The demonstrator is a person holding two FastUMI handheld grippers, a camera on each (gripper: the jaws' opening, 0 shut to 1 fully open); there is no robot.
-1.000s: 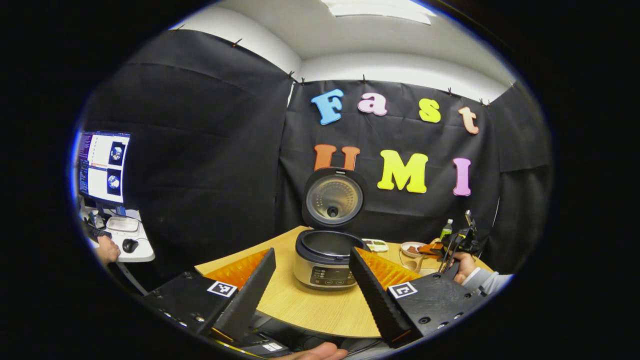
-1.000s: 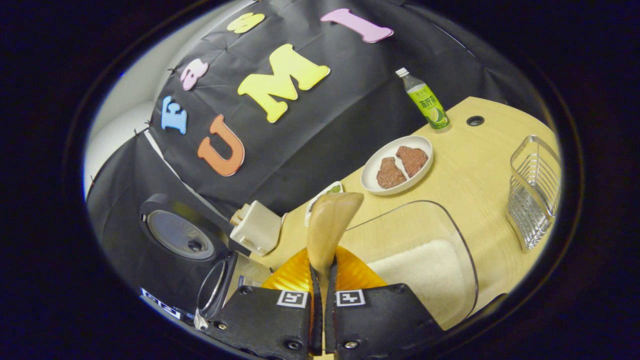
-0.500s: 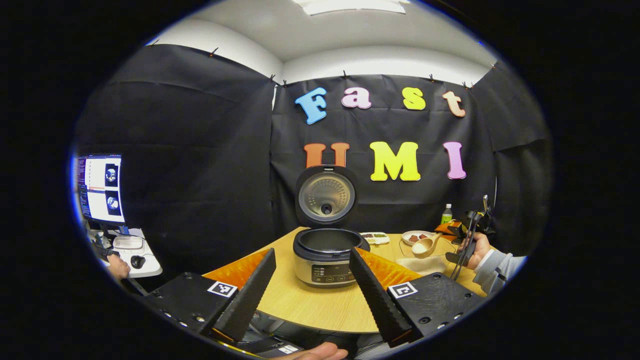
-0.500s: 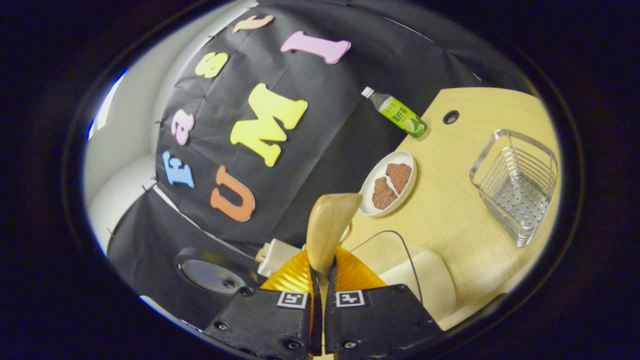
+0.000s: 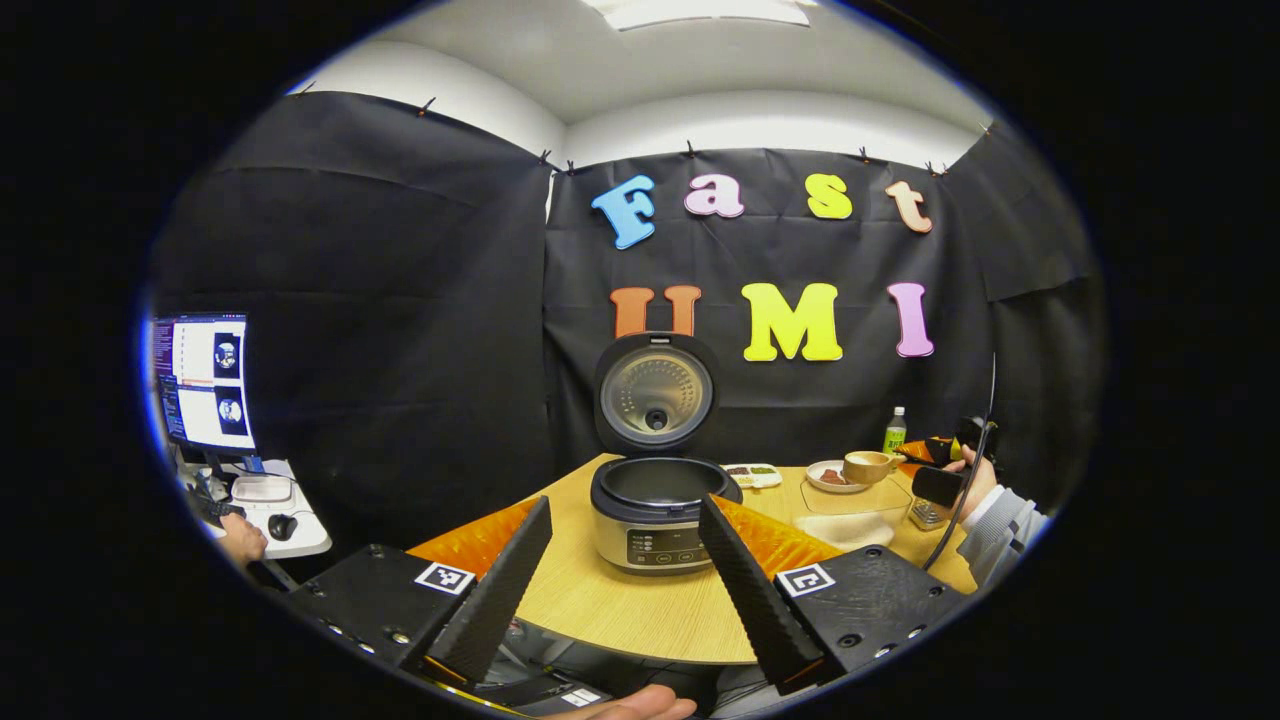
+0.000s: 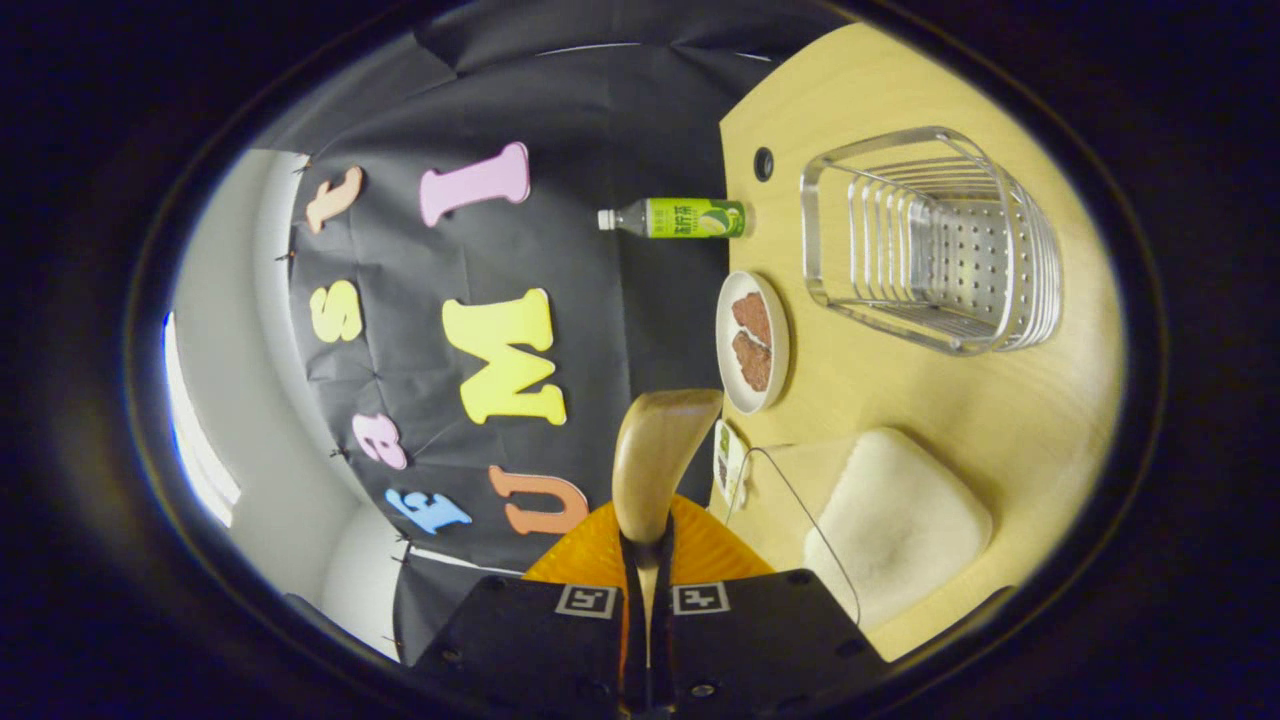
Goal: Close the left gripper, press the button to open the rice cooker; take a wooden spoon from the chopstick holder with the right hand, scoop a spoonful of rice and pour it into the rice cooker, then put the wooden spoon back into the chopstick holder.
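The rice cooker [image 5: 655, 510] stands on the table with its lid [image 5: 655, 392] raised and its pot showing. My left gripper [image 5: 625, 505] is open, hanging in front of the cooker with nothing between its fingers. At the far right a hand holds my right gripper [image 5: 940, 470], and the wooden spoon [image 5: 868, 467] sits level above the clear rice box [image 5: 850, 515]. In the right gripper view, rolled on its side, my right gripper [image 6: 647, 545] is shut on the spoon's handle, with the spoon's bowl [image 6: 655, 450] edge-on. White rice [image 6: 895, 520] lies in the box. The wire chopstick holder [image 6: 935, 245] stands beyond it.
A plate with two brown pieces [image 6: 752, 342] and a green bottle [image 6: 680, 217] stand near the back of the wooden table [image 6: 900, 400]. A small divided dish [image 5: 750, 475] lies behind the cooker. A monitor [image 5: 205, 385] and a side desk are at the far left.
The right gripper has rolled further, turning its view sideways, and has risen and moved right with the spoon, away from the rice box. The left gripper has barely moved over the last half second.
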